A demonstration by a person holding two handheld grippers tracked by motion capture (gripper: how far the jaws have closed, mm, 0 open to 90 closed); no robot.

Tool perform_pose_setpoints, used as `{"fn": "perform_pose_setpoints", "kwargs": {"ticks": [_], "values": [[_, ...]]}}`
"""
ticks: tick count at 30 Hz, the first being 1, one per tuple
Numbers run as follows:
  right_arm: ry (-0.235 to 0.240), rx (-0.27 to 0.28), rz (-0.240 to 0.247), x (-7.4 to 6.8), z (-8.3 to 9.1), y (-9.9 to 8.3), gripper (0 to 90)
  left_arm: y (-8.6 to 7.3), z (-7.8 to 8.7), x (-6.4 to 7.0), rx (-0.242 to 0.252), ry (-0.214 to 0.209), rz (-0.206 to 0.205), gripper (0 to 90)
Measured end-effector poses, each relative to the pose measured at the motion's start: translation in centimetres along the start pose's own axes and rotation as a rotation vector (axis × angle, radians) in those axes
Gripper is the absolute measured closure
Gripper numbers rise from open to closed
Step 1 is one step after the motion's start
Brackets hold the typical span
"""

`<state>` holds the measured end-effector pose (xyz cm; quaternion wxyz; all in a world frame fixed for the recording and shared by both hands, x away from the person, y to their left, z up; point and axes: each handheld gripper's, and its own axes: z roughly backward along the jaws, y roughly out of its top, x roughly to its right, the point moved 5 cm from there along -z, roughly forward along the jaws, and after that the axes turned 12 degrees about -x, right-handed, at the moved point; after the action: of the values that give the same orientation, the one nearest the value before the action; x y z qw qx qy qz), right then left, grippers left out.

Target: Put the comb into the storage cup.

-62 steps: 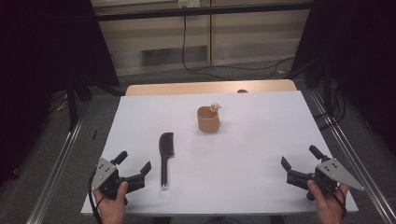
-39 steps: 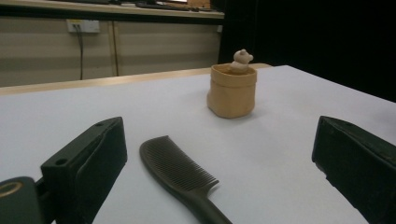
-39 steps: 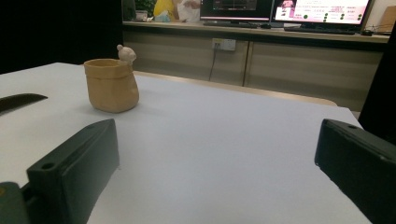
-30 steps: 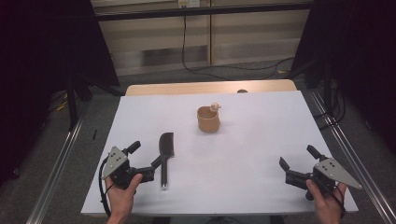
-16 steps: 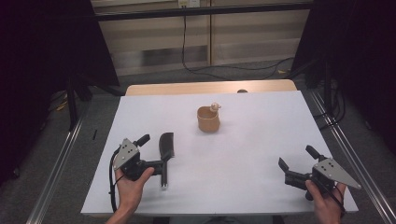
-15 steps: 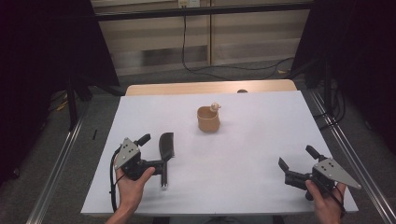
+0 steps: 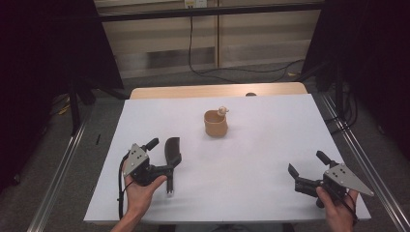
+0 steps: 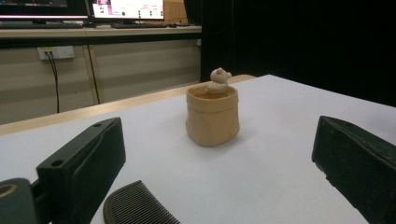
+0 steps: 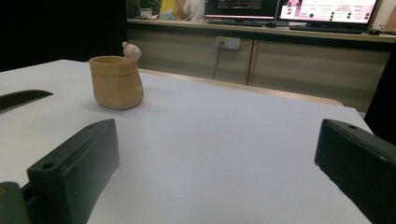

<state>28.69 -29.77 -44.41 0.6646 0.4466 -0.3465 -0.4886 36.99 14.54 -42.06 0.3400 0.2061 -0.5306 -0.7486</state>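
Observation:
A black comb point(image 7: 173, 149) lies on the white table point(image 7: 261, 145) at the left, handle toward me. My left gripper point(image 7: 163, 155) is open right at the comb, one jaw on each side of it. The comb's toothed head point(image 8: 140, 207) sits low between the jaws of the left gripper point(image 8: 217, 168). A tan pouch-shaped cup point(image 7: 216, 123) with a small bear figure on its rim stands mid-table, also seen as the cup point(image 8: 212, 116) and the cup point(image 9: 116, 81). My right gripper point(image 7: 305, 163) is open near the front right corner, holding nothing, and the right gripper point(image 9: 217, 158) faces the cup.
A wooden strip point(image 7: 193, 92) borders the table's far edge. Metal rails point(image 7: 63, 164) run along both sides on the floor, with a black cable point(image 7: 227, 72) beyond. A bench with monitors point(image 9: 327, 9) stands behind. The comb's tip point(image 9: 21, 99) shows at the left.
My left gripper has moved forward and to the right from the front left corner until its open jaws reach the comb. The right gripper has hardly moved.

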Motion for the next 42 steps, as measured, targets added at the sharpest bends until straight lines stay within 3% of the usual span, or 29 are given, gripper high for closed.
{"fn": "perform_pose_setpoints", "kwargs": {"ticks": [5,8,10,15,21,22,32,42], "values": [[0.000,-0.002,-0.002,0.0,0.0,0.0,0.0,-0.5,0.0,-0.4,-0.023,-0.011,0.036,18.0],[-0.005,-0.005,-0.007,0.1,0.0,-0.1,0.0,-0.4,0.0,-0.4,-0.016,0.008,0.017,23.6],[-0.003,-0.005,-0.009,0.0,0.0,-0.1,0.0,-0.4,0.0,-0.3,-0.018,-0.010,0.011,28.7],[0.000,-0.007,-0.002,0.0,0.0,-0.1,0.0,-0.2,0.1,-0.2,0.018,0.001,0.020,37.2],[0.001,-0.008,-0.002,0.0,0.0,-0.1,0.0,-0.2,0.3,-0.3,0.014,-0.029,0.044,57.7],[0.001,-0.008,-0.002,0.0,0.0,-0.1,0.0,-0.1,0.3,-0.3,0.012,-0.034,0.043,57.7],[0.003,-0.009,-0.003,0.0,0.0,-0.1,0.0,-0.2,0.5,0.1,-0.021,-0.132,0.056,90.0],[0.004,-0.008,-0.003,0.0,0.0,-0.1,0.0,-0.6,1.2,0.4,-0.115,-0.181,0.050,90.0]]}}
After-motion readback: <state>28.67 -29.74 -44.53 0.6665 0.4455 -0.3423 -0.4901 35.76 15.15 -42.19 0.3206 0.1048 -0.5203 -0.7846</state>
